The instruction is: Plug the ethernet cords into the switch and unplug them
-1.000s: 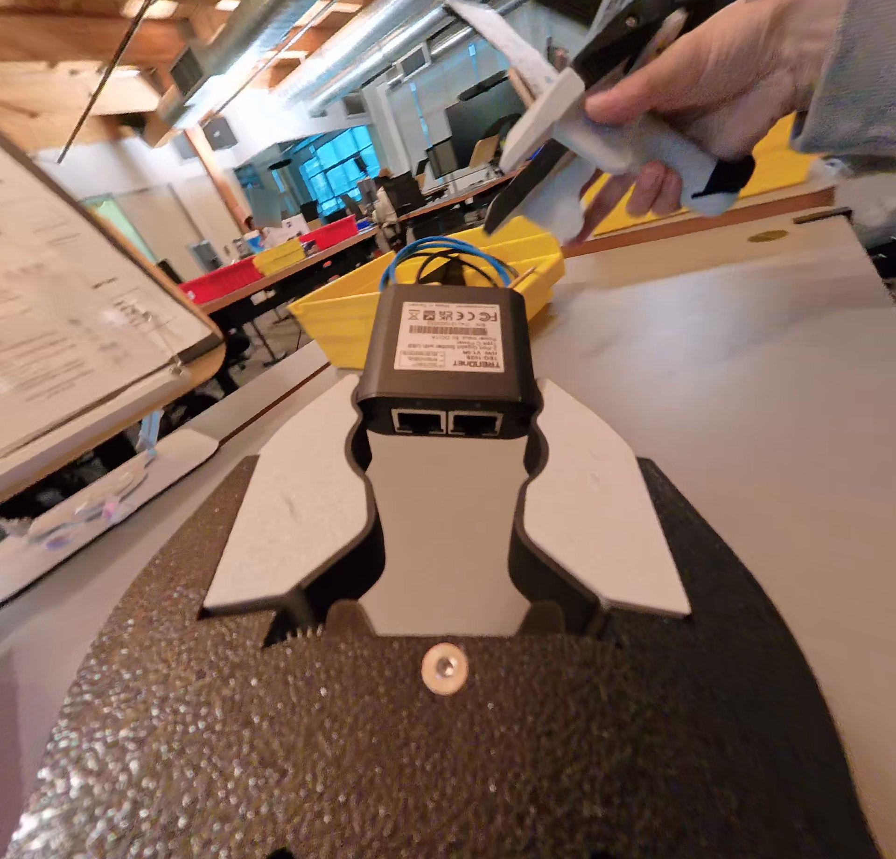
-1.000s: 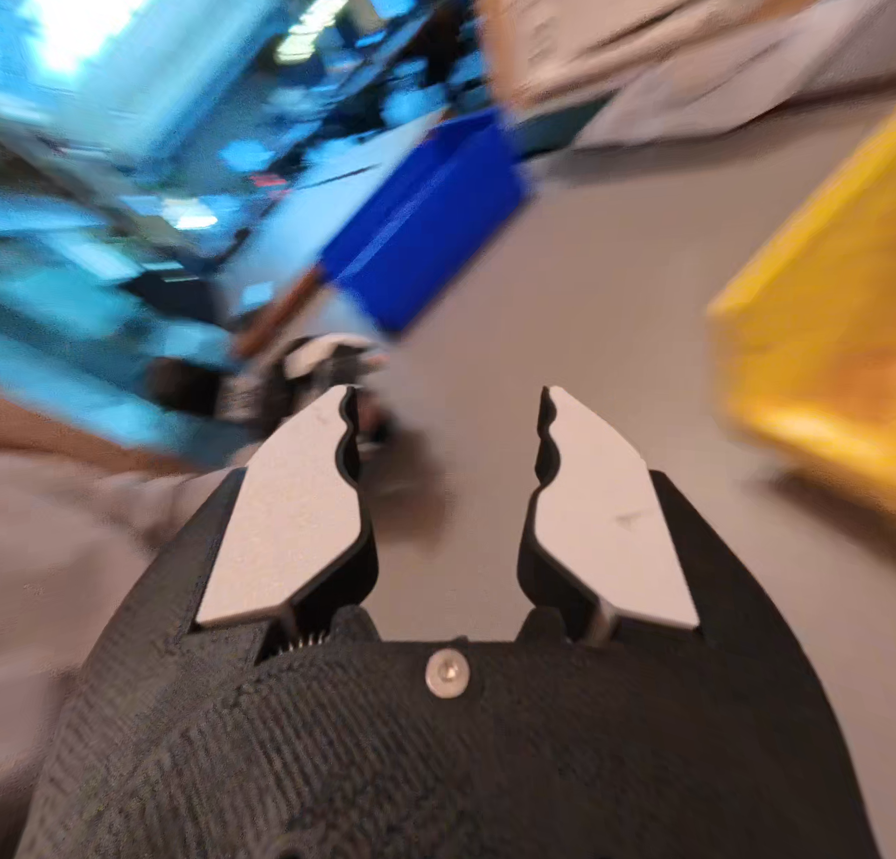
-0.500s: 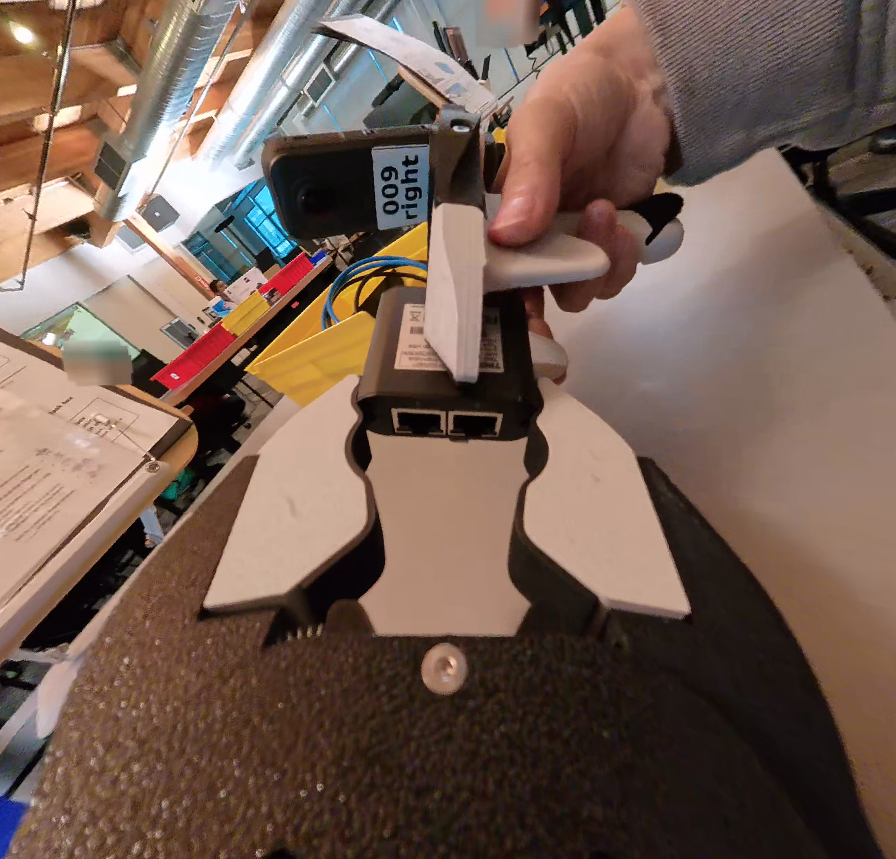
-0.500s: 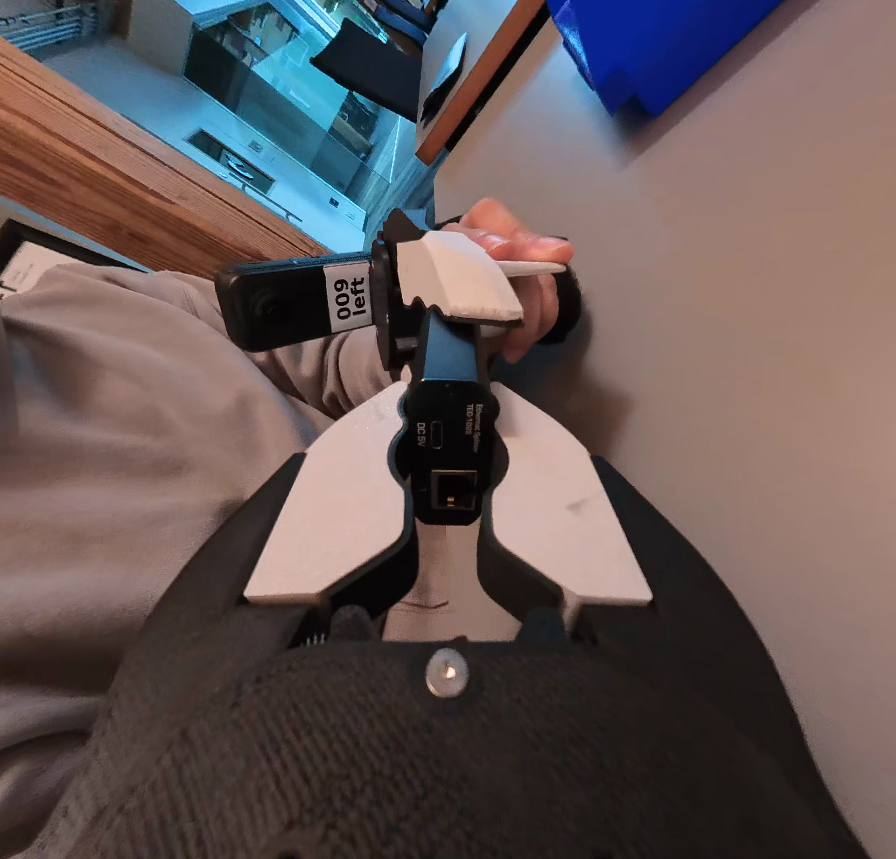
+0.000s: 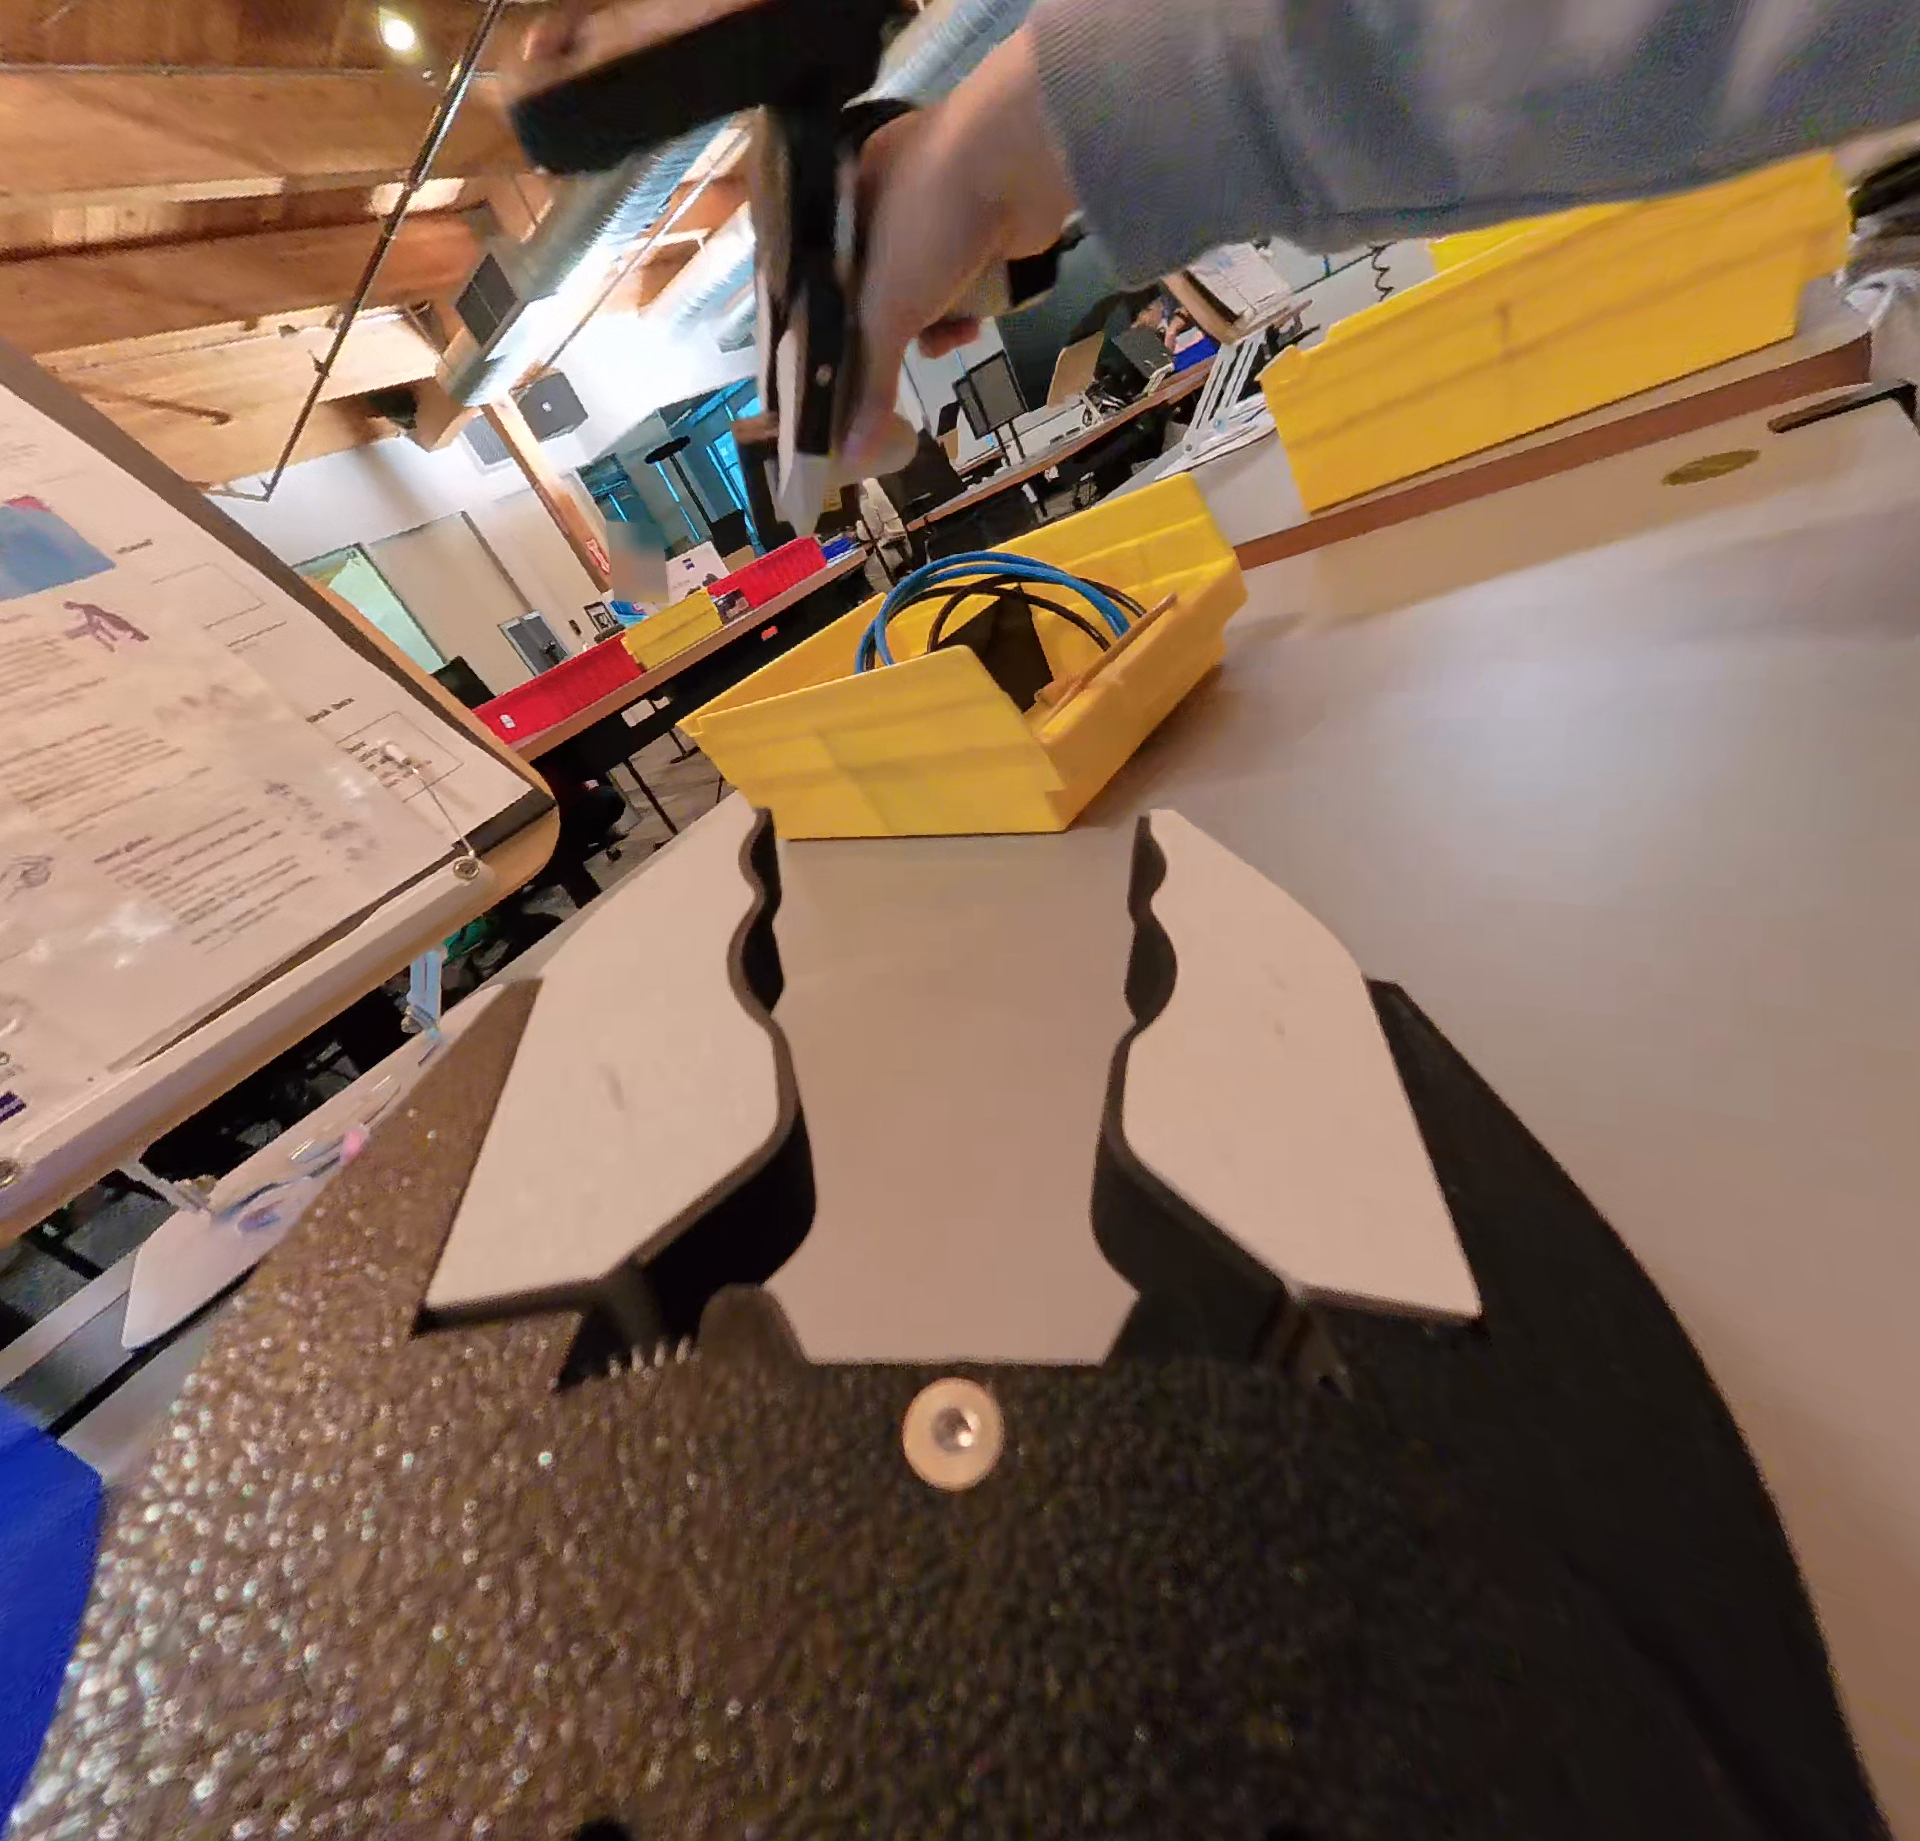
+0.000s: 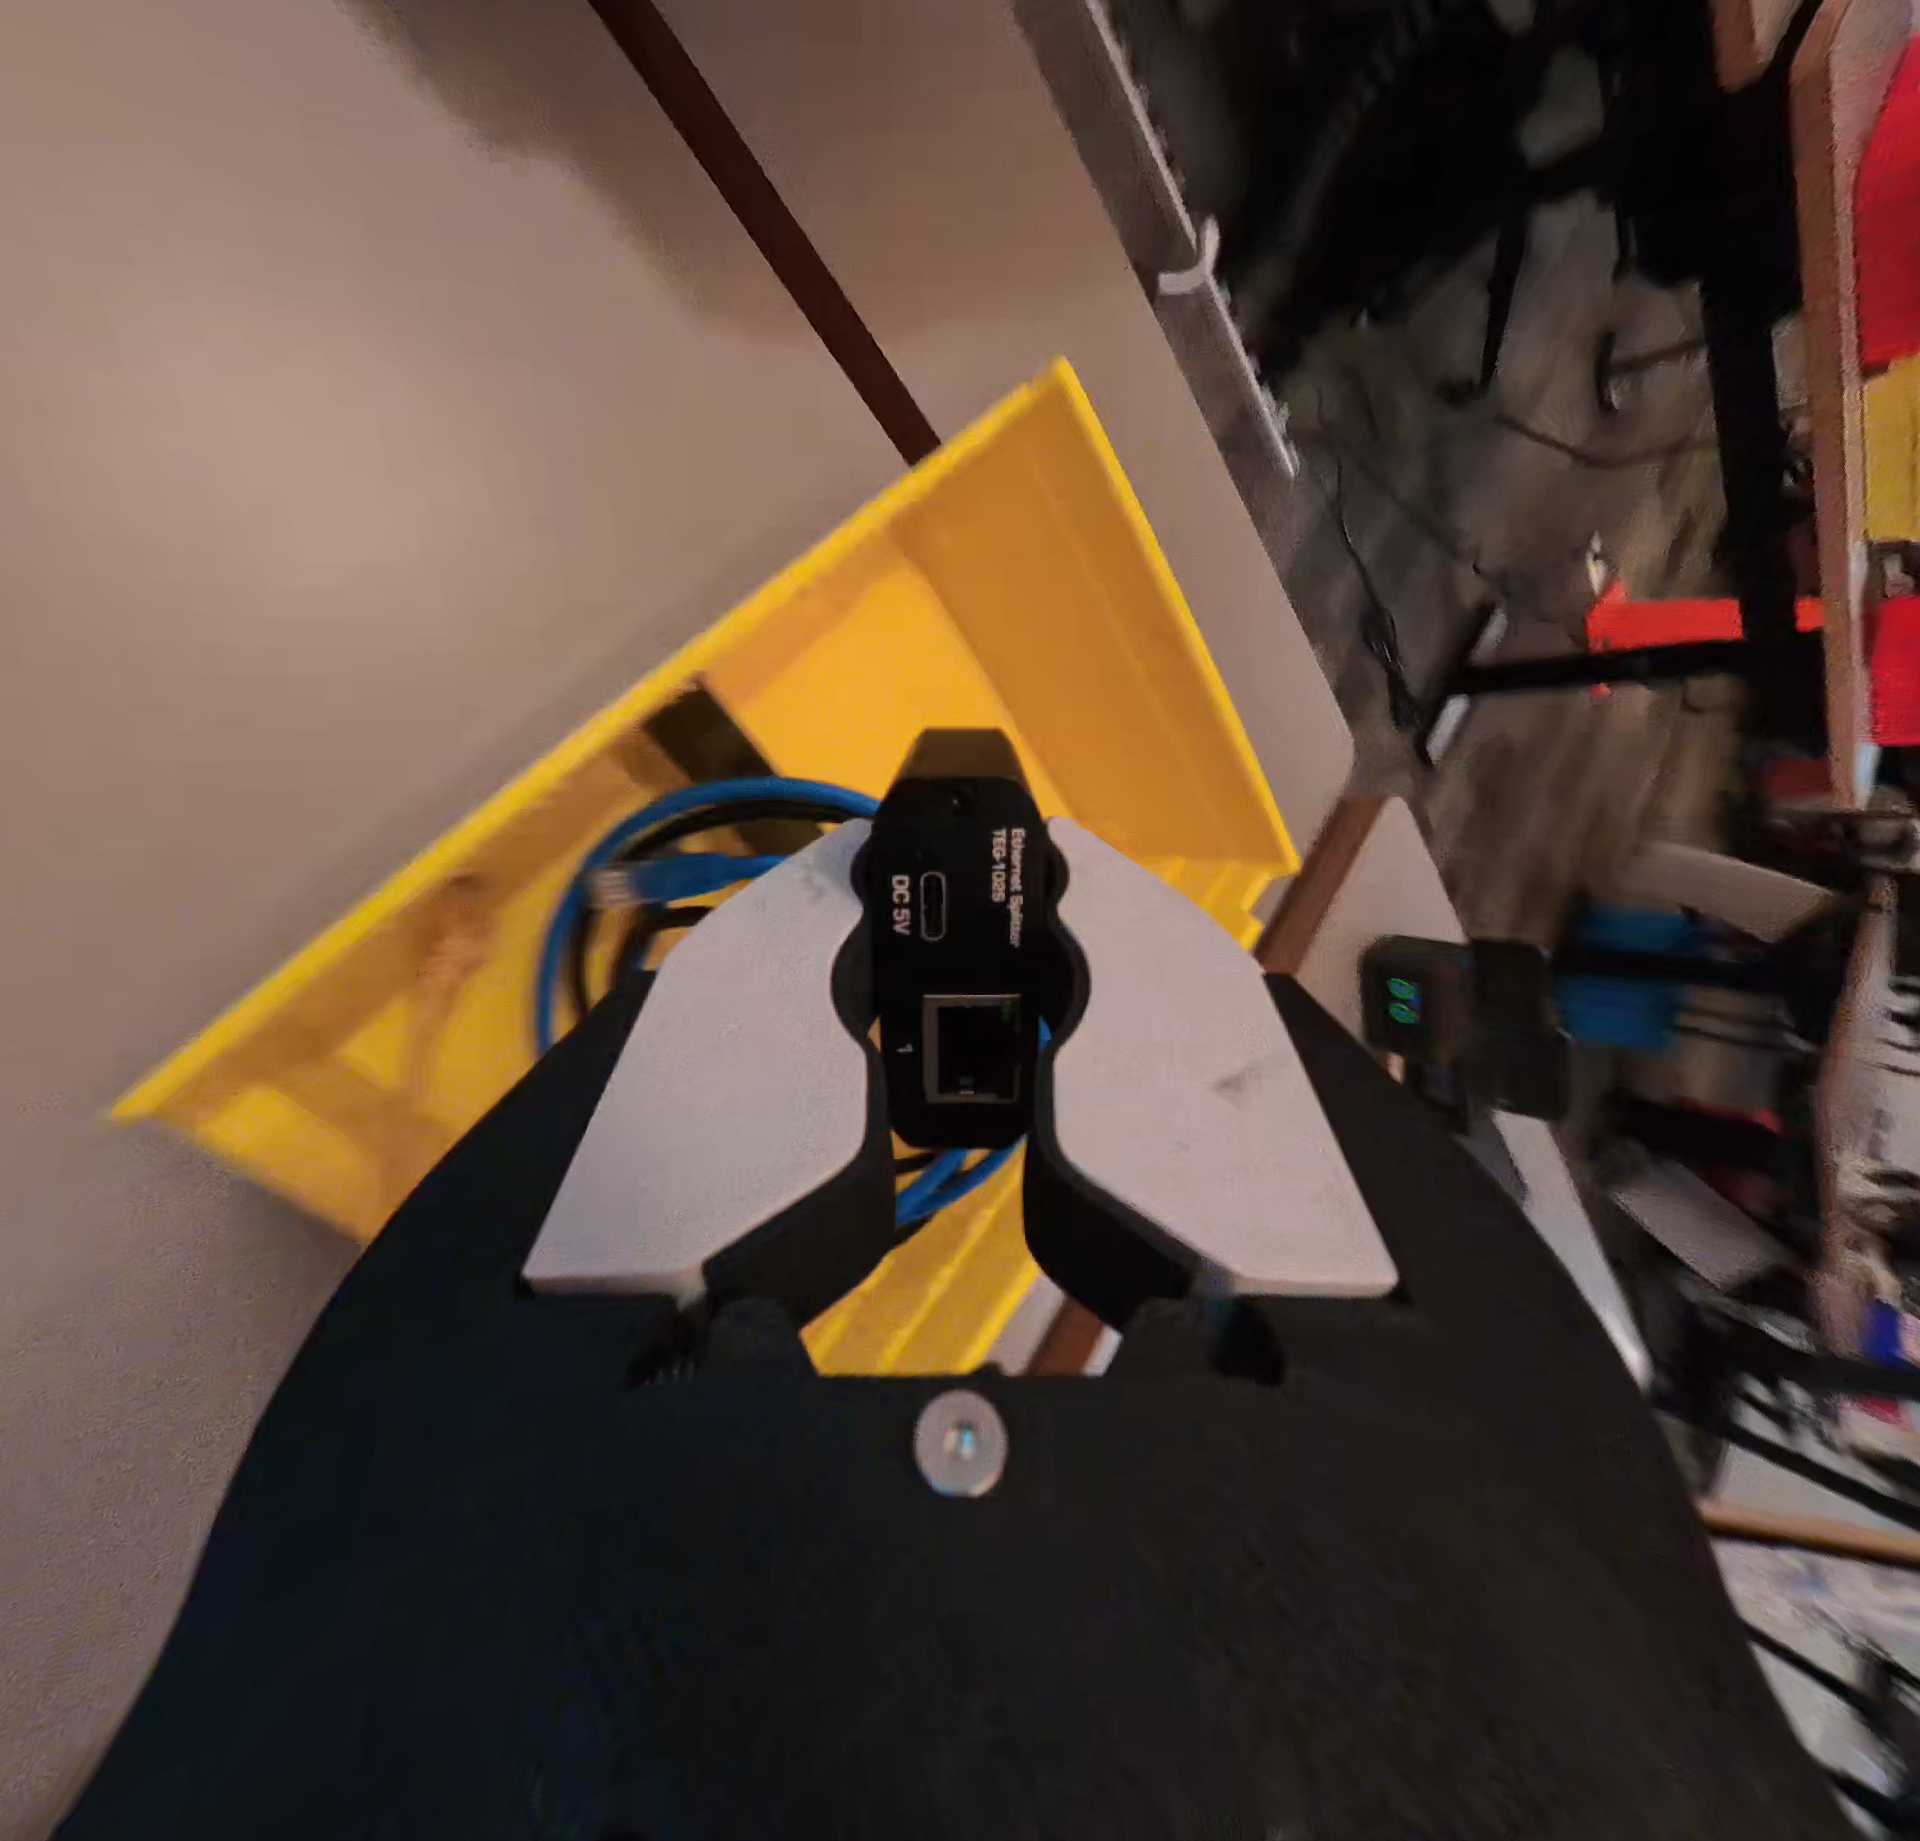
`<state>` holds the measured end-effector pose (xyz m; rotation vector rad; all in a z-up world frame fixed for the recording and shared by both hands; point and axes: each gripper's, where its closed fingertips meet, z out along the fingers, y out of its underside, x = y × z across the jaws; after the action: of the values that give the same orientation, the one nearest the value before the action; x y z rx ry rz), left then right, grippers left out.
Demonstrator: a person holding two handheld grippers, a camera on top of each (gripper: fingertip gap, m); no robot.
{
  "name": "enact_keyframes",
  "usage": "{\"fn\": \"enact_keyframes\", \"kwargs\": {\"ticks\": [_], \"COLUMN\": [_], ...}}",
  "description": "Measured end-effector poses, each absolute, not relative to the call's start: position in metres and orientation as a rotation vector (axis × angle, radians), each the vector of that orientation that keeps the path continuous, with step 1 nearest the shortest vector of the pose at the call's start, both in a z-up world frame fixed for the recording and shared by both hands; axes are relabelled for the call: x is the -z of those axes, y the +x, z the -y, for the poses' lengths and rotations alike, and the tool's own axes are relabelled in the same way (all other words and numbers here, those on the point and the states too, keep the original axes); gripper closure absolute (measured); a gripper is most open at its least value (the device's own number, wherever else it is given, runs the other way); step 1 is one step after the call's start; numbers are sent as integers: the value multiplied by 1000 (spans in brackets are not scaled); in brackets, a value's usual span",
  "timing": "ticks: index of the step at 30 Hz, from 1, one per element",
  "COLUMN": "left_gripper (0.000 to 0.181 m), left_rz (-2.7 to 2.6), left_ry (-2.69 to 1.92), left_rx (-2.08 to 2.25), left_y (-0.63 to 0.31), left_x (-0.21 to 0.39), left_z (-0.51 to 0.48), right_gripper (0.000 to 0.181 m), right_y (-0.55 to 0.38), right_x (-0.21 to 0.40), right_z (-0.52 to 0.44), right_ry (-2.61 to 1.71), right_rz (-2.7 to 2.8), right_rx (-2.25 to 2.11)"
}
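My right gripper (image 6: 956,835) is shut on the small black switch (image 6: 956,960), with one empty port facing the camera. It holds the switch in the air above a yellow bin (image 6: 1039,565). A coiled blue ethernet cord (image 6: 665,877) and a black cord lie in that bin. My left gripper (image 5: 956,846) is open and empty, low over the grey table (image 5: 1507,804), just short of the same yellow bin (image 5: 914,752). The blue cord (image 5: 997,570) loops above the bin's rim. The right gripper (image 5: 805,337) shows blurred above the bin, held by a hand in a grey sleeve.
A board with printed sheets (image 5: 208,752) leans in at the left. A second yellow bin (image 5: 1538,337) stands at the back right. A blue bin corner (image 5: 42,1583) shows at lower left. The table edge (image 6: 1216,337) runs beside the bin, with floor clutter beyond. Spacing between my two grippers at the tips: around 35 cm.
Half a second ago both grippers held the switch. My left gripper has opened and let go. My right gripper has carried the switch away over the yellow bin.
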<state>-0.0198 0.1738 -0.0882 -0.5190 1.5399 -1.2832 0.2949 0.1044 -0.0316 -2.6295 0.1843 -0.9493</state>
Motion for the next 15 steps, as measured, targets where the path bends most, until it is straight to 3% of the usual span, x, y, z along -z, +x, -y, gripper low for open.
{"fn": "enact_keyframes", "kwargs": {"ticks": [8,10,15], "left_gripper": [123,124,125], "left_rz": [-1546,-1538,-1526], "left_ry": [-499,-510,-528], "left_rx": [1248,1255,1254], "left_y": [-19,-19,-17], "left_x": [91,90,88], "left_z": [-173,-176,-183], "right_gripper": [156,148,130], "right_y": [344,343,341], "right_x": [95,108,75], "right_z": [-140,-143,-137], "right_ry": [-2734,-2716,-2543], "right_rz": [-312,-372,-421], "right_rx": [812,750,816]}}
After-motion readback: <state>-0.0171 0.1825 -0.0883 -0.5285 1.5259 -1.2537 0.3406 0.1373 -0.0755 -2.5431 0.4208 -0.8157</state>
